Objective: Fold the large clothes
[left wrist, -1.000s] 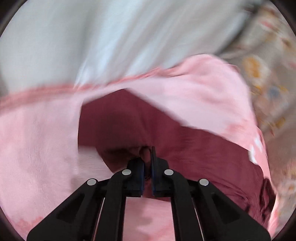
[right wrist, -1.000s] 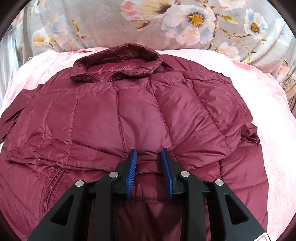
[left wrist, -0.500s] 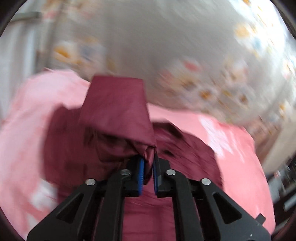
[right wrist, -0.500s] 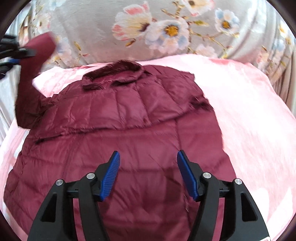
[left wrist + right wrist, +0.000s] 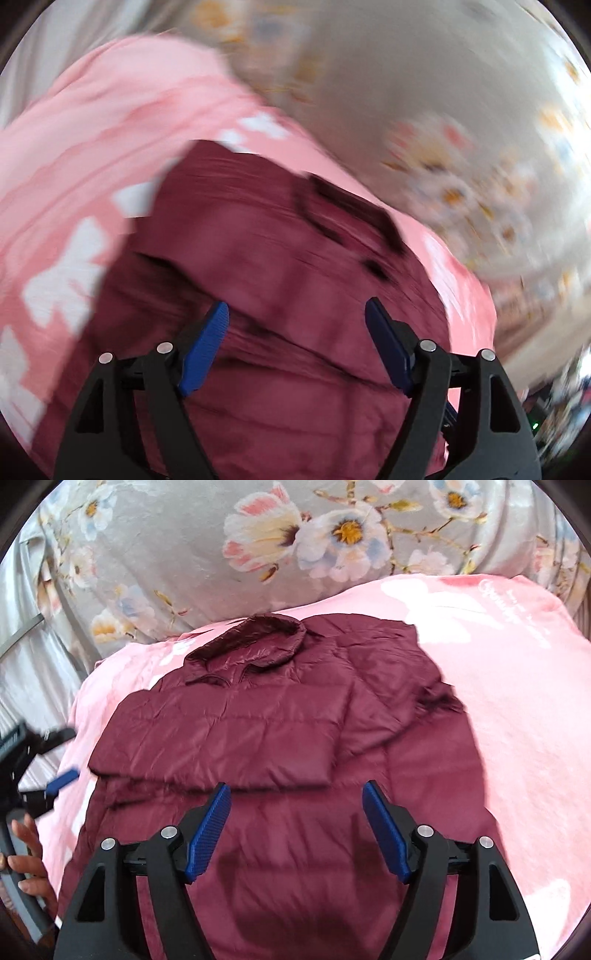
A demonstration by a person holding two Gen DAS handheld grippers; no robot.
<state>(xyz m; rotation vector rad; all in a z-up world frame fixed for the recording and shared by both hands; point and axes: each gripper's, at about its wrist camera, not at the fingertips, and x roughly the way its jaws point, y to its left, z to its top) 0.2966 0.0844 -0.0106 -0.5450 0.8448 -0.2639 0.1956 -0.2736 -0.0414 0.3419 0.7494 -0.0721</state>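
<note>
A maroon quilted jacket (image 5: pixel 295 738) lies flat on a pink blanket (image 5: pixel 517 701), its collar at the far end. Both sleeves are folded across its front. My right gripper (image 5: pixel 296 794) hovers over the jacket's lower half, its jaws still opening, with nothing between them. The left wrist view is blurred: my left gripper (image 5: pixel 296 314) hangs above the jacket (image 5: pixel 277 277), its jaws opening wide and nothing held. In the right wrist view the left gripper (image 5: pixel 40 771) shows at the left edge, with a hand (image 5: pixel 29 864) on its handle.
A grey quilt with a flower print (image 5: pixel 295 546) is heaped behind the blanket. Grey striped fabric (image 5: pixel 33 672) runs along the left side. Pink blanket (image 5: pixel 92 147) lies bare around the jacket on the left and right.
My left gripper carried the left sleeve over the jacket's front and let it go, then opened. My right gripper released the jacket fabric, opened and drew back a little.
</note>
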